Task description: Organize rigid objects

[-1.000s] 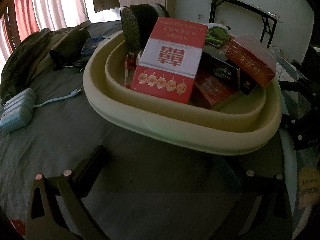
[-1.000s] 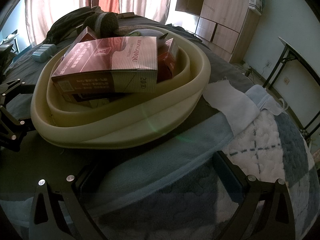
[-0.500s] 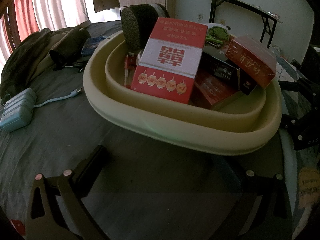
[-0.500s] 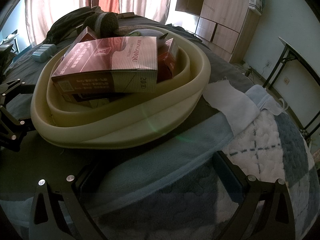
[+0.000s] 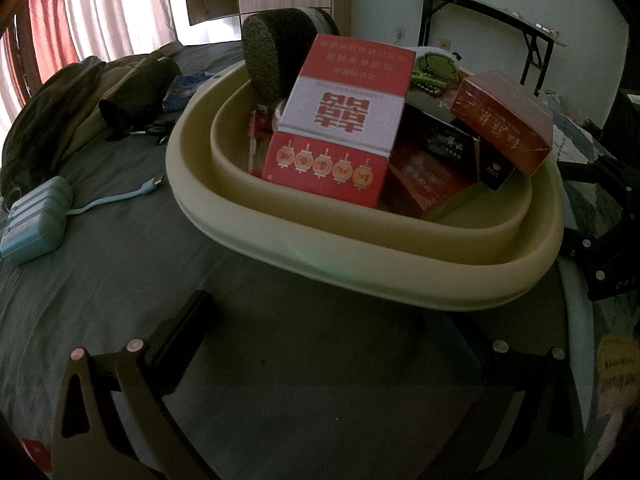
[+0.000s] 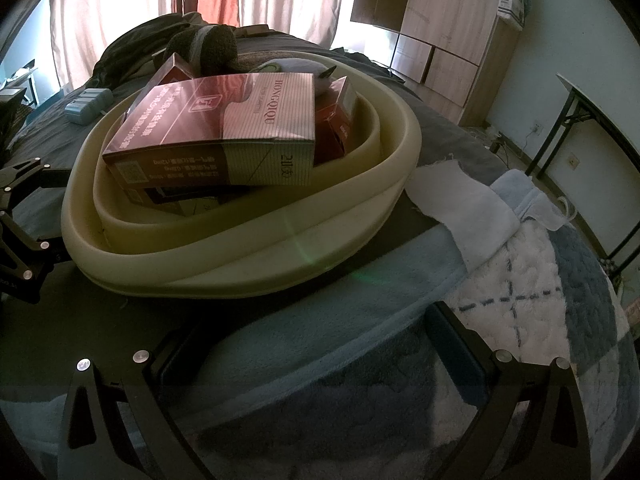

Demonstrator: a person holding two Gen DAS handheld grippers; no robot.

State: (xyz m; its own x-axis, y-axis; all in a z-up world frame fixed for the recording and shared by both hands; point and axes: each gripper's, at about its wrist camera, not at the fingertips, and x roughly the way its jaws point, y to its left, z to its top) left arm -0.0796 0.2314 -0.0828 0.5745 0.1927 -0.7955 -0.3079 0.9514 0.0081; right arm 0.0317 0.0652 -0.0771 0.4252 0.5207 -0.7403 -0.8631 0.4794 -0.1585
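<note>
A cream basin (image 5: 360, 256) (image 6: 256, 256) sits on the bed, piled with boxes. A red-and-white carton (image 5: 340, 120) leans at its front in the left wrist view, with a dark red box (image 5: 504, 120) to its right and darker boxes (image 5: 428, 176) beneath. From the right wrist view a maroon-and-white carton (image 6: 224, 128) lies on top, a small red box (image 6: 336, 124) behind it. My left gripper (image 5: 332, 344) stands open in front of the basin, holding nothing. My right gripper (image 6: 316, 344) is open too, short of the basin's rim.
A dark fuzzy roll (image 5: 276, 56) stands at the basin's back. A light blue power bank (image 5: 34, 216) with a cable lies left on the grey sheet, dark clothing (image 5: 80, 108) behind. A white cloth (image 6: 464, 208) and checked blanket (image 6: 540, 300) lie right. A folding table (image 5: 488, 12) stands by the wall.
</note>
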